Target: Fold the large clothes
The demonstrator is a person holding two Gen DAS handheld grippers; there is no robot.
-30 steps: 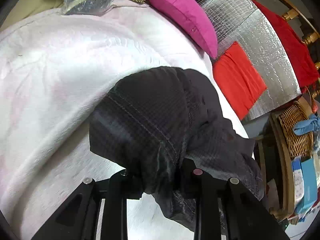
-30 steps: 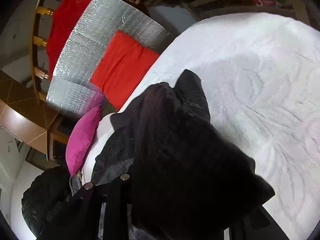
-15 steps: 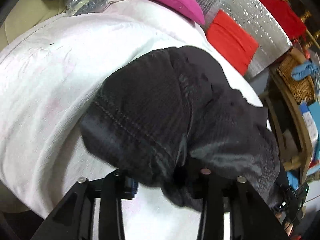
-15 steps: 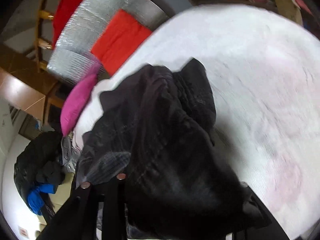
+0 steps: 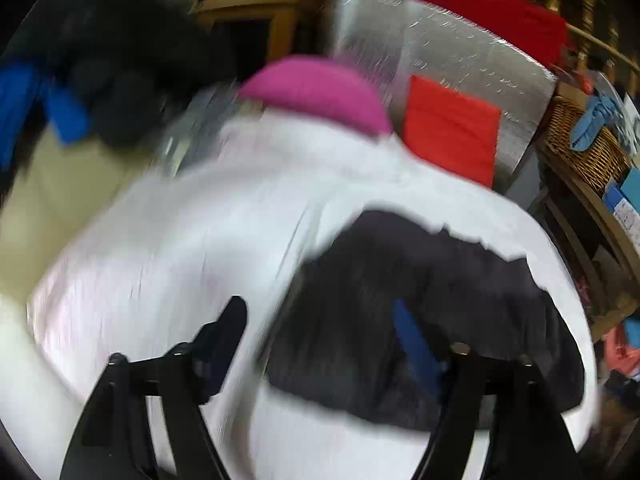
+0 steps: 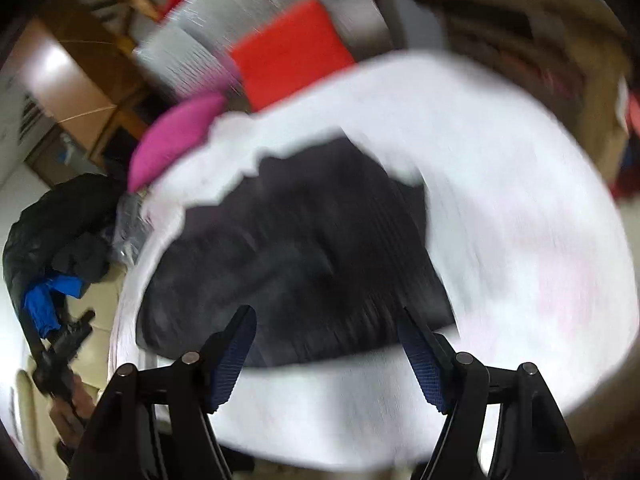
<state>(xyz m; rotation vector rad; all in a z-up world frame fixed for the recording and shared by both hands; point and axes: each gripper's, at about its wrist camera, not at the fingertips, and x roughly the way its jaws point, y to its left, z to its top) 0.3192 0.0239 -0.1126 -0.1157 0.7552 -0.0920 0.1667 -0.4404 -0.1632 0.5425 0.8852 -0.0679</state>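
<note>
Left gripper [image 5: 316, 328]: jaws just opened, dark garment [image 5: 420, 320] released, now clear of the cloth
Right gripper [image 6: 326, 332]: likewise released
Garment: dropped, lying bunched on white blanket [image 5: 160, 260], 5 o'clock of pink cushion [image 5: 316, 92]

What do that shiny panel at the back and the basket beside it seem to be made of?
Shiny panel: looks like quilted silver foil, judging by its glints and dimpled grid; possibly insulation sheet. Basket: woven wicker or rattan, golden-brown strands visible; blur hides the finish.
</note>
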